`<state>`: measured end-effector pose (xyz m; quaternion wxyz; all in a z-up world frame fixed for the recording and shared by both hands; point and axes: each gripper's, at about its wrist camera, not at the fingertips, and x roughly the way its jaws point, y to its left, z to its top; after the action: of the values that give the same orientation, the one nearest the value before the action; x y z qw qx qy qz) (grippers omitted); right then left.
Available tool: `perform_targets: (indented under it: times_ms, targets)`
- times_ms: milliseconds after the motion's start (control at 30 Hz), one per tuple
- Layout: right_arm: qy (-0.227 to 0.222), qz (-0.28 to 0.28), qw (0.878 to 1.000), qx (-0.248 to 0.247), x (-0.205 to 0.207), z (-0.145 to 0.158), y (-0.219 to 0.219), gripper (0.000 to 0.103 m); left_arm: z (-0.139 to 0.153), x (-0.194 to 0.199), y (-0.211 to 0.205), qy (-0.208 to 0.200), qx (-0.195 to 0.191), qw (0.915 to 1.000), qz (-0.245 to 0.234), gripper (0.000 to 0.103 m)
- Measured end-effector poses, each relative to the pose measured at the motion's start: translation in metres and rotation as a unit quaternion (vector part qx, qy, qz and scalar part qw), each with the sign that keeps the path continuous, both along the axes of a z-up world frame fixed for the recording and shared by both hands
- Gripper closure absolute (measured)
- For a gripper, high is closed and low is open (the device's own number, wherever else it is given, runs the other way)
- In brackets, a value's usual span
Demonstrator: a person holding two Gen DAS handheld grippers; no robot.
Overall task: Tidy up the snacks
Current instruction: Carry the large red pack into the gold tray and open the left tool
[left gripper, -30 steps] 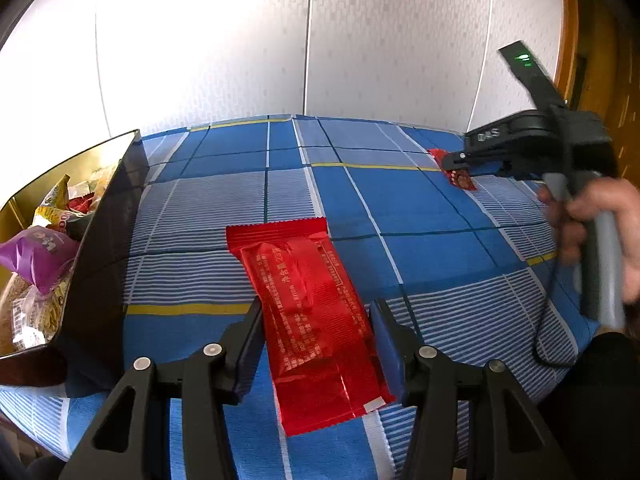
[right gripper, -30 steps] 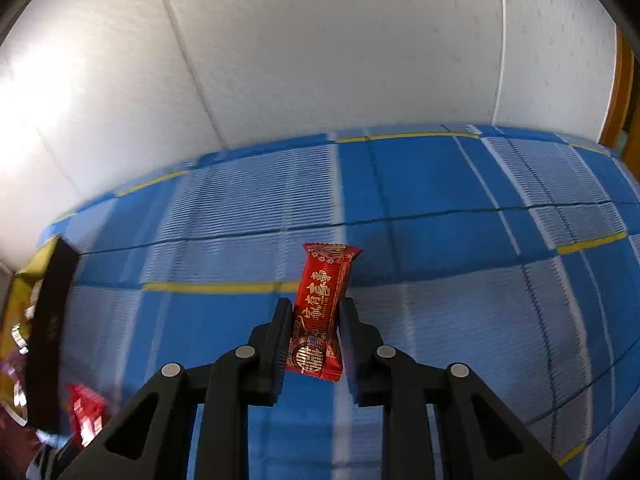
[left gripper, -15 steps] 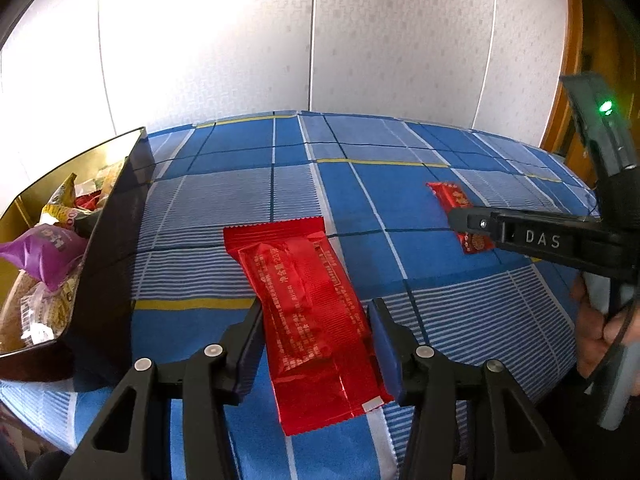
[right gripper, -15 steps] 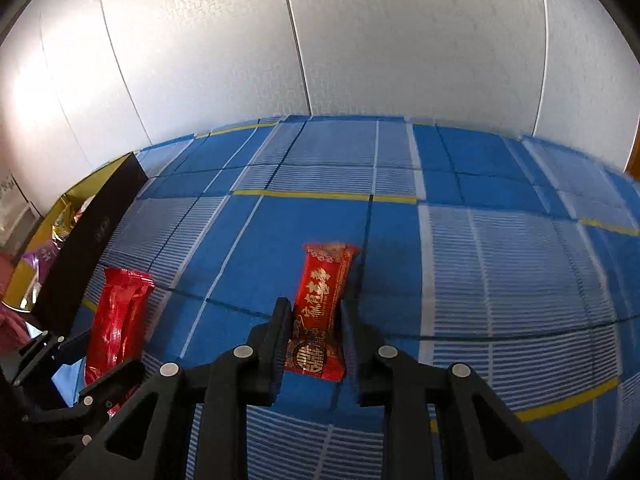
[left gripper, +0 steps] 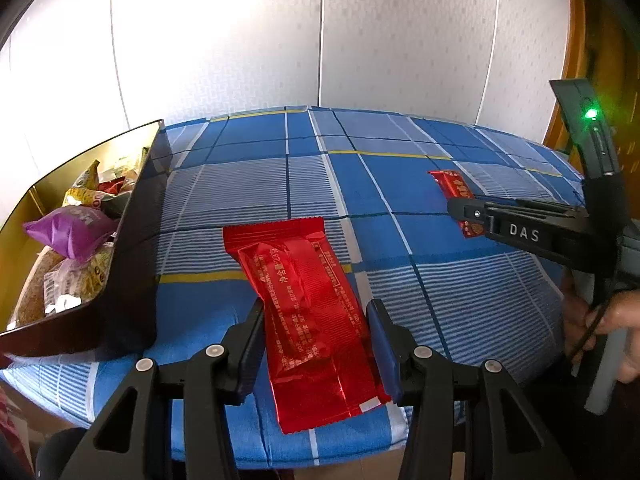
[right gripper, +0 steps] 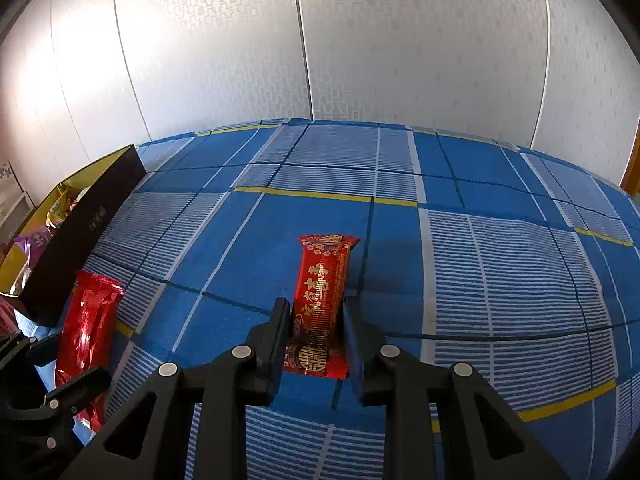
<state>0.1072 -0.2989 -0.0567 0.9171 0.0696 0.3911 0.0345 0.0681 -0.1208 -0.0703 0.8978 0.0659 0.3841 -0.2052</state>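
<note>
Blue plaid tablecloth (left gripper: 400, 200), white panel wall behind. L gripper (left gripper: 316, 332) angled down, clamped on large red wrapper (left gripper: 308, 300). R gripper (right gripper: 316, 328) pitched down, clenched on small red snack bar (right gripper: 322, 288). Snack box (left gripper: 136, 248) at left edge.

- Your right gripper (right gripper: 316, 336) is clamped on the small red snack bar (right gripper: 322, 292), which points away from you over the blue plaid cloth (right gripper: 500, 264).
- At far left, your left gripper (right gripper: 52, 376) straddles a larger red packet (right gripper: 86, 332).
- The dark box (right gripper: 80, 228) beside that packet holds mixed snacks.
</note>
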Motion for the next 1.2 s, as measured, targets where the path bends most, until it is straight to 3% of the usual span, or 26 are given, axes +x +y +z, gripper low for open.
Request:
perform_targets:
  times_ms: [267,633,1200]
  targets:
    - [-0.002,-0.001,1.000,-0.007,0.000,0.000,0.002,0.076,0.018,-0.011,0.010,-0.014,-0.021,0.9997,0.002,0.054]
    - [-0.003,0.000,1.000,-0.006,0.001,0.001,0.002,0.076,0.062,-0.009,0.044,-0.045,-0.037,0.9959,0.069,0.054]
    - [-0.003,0.000,1.000,-0.006,0.001,0.001,0.002,0.076,0.076,-0.007,0.079,-0.052,-0.042,0.9892,0.131,0.054]
